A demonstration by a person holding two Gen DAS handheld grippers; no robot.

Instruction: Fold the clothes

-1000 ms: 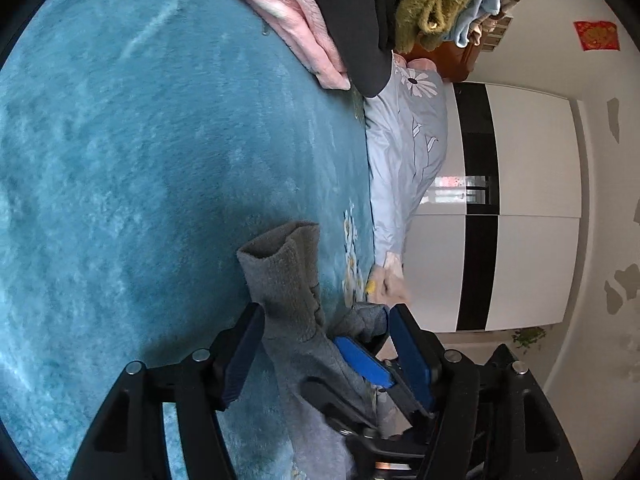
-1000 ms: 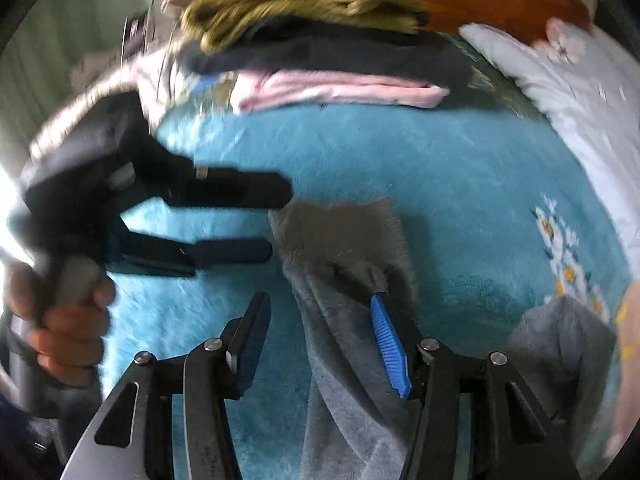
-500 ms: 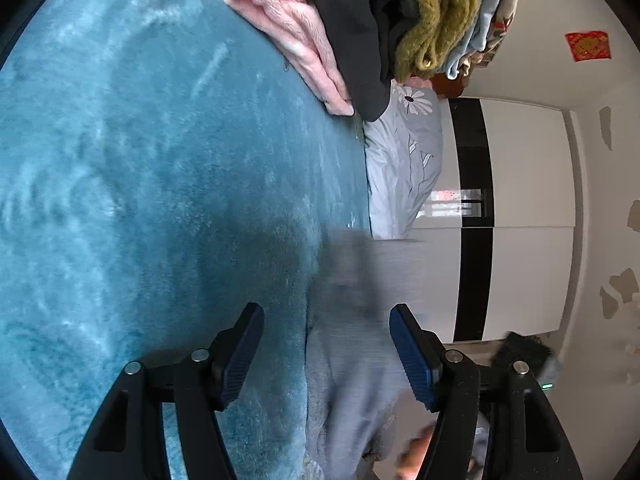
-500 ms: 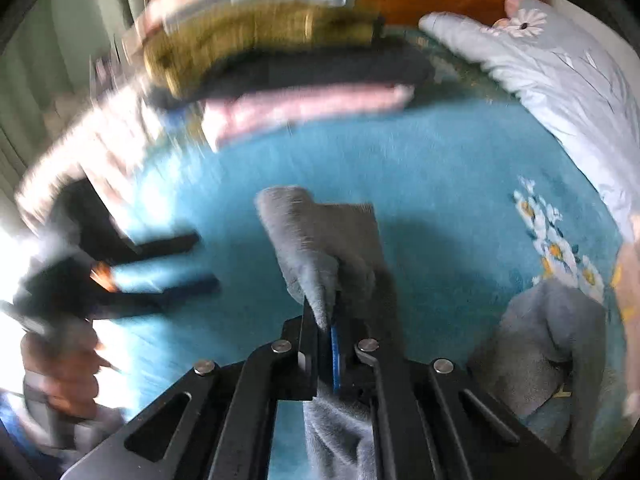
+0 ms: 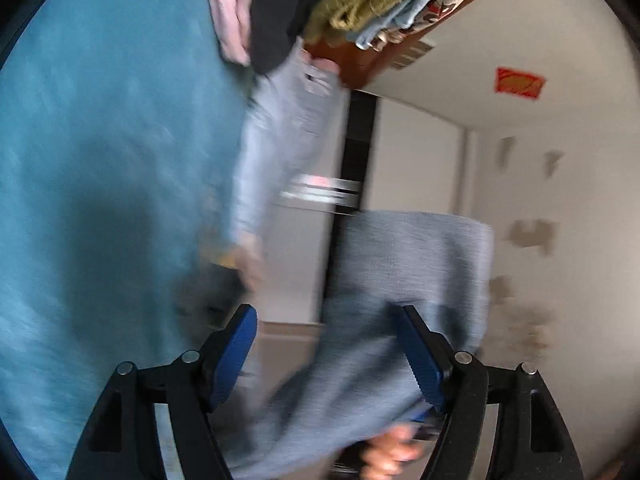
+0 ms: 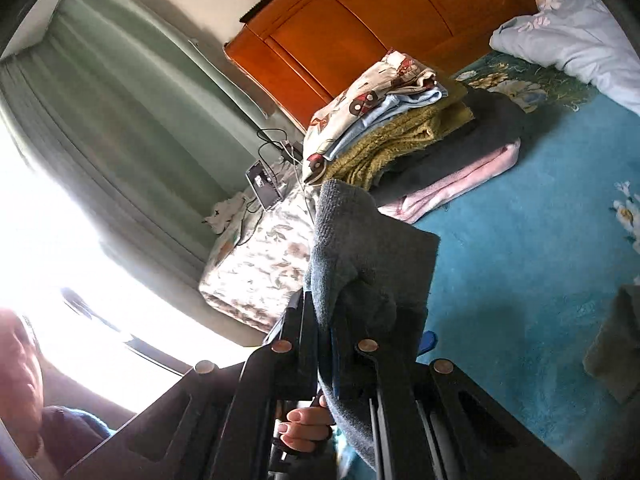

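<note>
The grey garment (image 6: pixel 360 248) is hanging limp above the bed (image 6: pixel 520 280), pinched in the clenched right tongs (image 6: pixel 326 320); soft, floppy knit, best gripped at its edge. Left tongs (image 5: pixel 326 344) are spreading wider, gripping nothing, with cloth drooping between them.

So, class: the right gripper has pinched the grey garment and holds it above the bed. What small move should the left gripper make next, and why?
Probably close the left gripper on the grey garment. Its jaws are opening and the cloth hangs between them unpinched, while the right gripper is clamped shut on one edge. A second hold would let the garment be spread flat on the teal blanket.
</note>
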